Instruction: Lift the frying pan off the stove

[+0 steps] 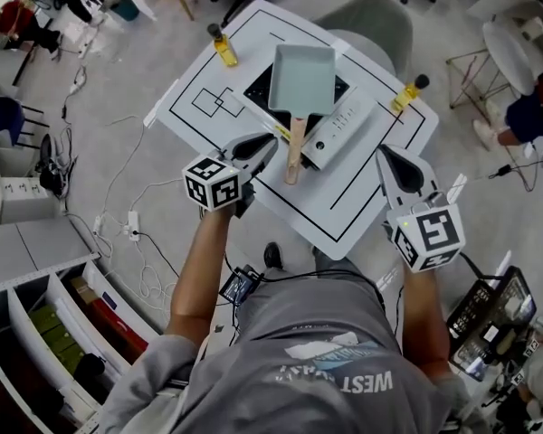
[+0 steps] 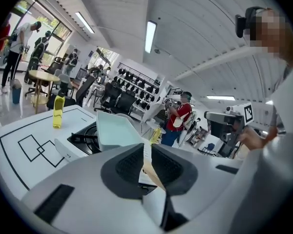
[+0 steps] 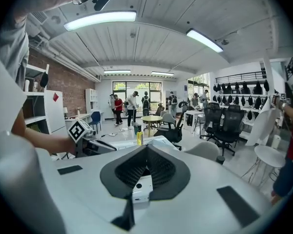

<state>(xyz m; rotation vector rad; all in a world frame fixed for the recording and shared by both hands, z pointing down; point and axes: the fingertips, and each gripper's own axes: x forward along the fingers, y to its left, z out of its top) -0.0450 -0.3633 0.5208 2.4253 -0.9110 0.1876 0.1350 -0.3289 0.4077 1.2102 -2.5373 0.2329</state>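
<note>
A pale blue rectangular frying pan (image 1: 301, 78) sits on the black burner of a white table stove (image 1: 339, 127), its wooden handle (image 1: 295, 152) pointing toward me. My left gripper (image 1: 270, 143) hovers just left of the handle. In the left gripper view its jaws (image 2: 145, 152) stand a narrow slit apart, and the handle (image 2: 150, 170) shows through the slit, beyond the pan (image 2: 115, 130); nothing is pressed between the pads. My right gripper (image 1: 385, 155) hangs over the table's right side, its jaws (image 3: 146, 152) closed together and empty, the stove's corner (image 3: 142, 189) below them.
The white table (image 1: 208, 107) carries black lines. A yellow bottle (image 1: 223, 45) stands at its far left, another (image 1: 407, 93) at its right edge. Cables, shelves and chairs lie around on the floor. People stand in the background of both gripper views.
</note>
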